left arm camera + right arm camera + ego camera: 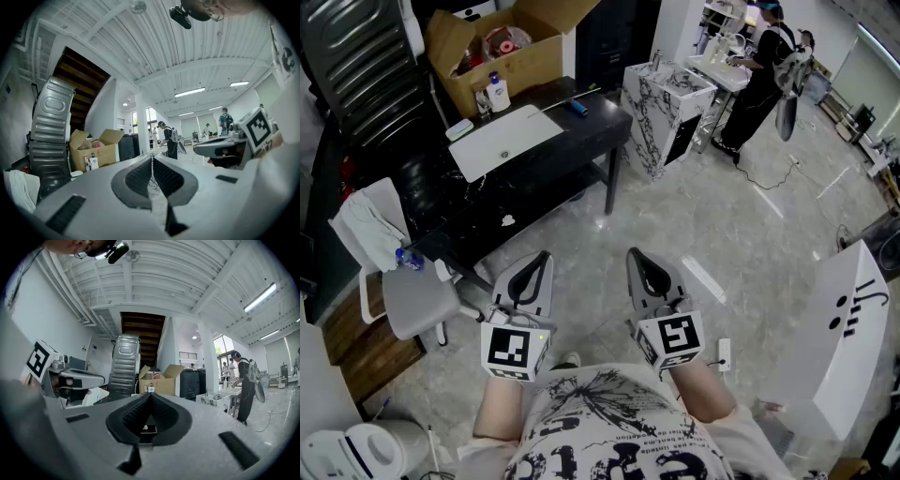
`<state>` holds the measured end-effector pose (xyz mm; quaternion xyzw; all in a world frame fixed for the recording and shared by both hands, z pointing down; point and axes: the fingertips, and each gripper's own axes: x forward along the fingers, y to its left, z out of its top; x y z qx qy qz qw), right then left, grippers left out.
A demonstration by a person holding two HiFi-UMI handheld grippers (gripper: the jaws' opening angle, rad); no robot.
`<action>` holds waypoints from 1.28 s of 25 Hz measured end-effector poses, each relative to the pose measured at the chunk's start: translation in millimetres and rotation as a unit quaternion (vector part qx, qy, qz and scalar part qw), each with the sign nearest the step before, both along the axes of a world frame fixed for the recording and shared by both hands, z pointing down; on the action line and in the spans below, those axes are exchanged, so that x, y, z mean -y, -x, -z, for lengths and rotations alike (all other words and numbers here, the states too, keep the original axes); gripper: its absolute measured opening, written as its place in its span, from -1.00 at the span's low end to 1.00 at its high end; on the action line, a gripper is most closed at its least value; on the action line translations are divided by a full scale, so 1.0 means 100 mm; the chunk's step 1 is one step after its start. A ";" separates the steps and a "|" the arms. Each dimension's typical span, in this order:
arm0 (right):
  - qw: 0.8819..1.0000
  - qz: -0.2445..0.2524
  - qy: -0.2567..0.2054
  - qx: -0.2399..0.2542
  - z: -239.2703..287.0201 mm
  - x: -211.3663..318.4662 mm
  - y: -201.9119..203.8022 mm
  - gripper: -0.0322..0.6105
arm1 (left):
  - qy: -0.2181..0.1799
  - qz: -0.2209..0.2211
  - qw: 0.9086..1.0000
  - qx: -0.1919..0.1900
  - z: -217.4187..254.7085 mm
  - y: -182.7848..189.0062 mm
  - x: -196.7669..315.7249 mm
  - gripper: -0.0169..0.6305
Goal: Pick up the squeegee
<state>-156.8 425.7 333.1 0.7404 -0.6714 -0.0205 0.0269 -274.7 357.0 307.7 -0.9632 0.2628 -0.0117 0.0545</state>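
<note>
An open cardboard box [525, 66] and a white board [502, 141] sit on a black table [600, 141] above a polished stone floor [722, 234] — a marble-patterned cabinet [661, 108] just beside it, a cloth-draped grey chair [417, 300] near, a person [759, 84] at a far counter.

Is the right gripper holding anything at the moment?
No: in the right gripper view, the right gripper has its jaws closed together with nothing between them.

No clean readable text. T-shirt [619, 441] has big black lettering, cut off and illegible. Left marker cube [516, 349] and right marker cube [670, 339] carry square coded patterns only. Bottle [497, 94] label too small.
</note>
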 end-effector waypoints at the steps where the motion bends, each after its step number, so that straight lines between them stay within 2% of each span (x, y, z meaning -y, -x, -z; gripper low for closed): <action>1: 1.000 0.002 0.001 -0.002 0.01 0.02 0.01 -0.93 | 0.004 0.001 1.000 0.004 -0.01 0.01 0.02 -0.91; 8: 1.000 0.004 0.006 -0.004 -0.01 0.12 0.04 -0.93 | 0.011 0.000 1.000 0.003 -0.07 0.05 0.13 -0.91; 12: 1.000 -0.001 0.006 0.010 -0.07 0.24 0.04 -0.92 | 0.013 -0.006 1.000 0.007 -0.15 0.09 0.26 -0.91; 22: 0.999 -0.028 0.025 0.020 -0.26 0.74 0.00 -0.92 | 0.032 -0.013 0.999 0.015 -0.34 0.19 0.82 -0.91; 28: 0.999 -0.022 0.034 0.028 -0.37 1.15 -0.27 -0.92 | 0.047 -0.010 0.998 0.027 -0.47 -0.07 1.19 -0.91; 32: 0.999 -0.002 0.033 0.034 -0.47 1.58 -0.64 -0.92 | 0.042 0.015 0.999 0.029 -0.48 -0.39 1.53 -0.91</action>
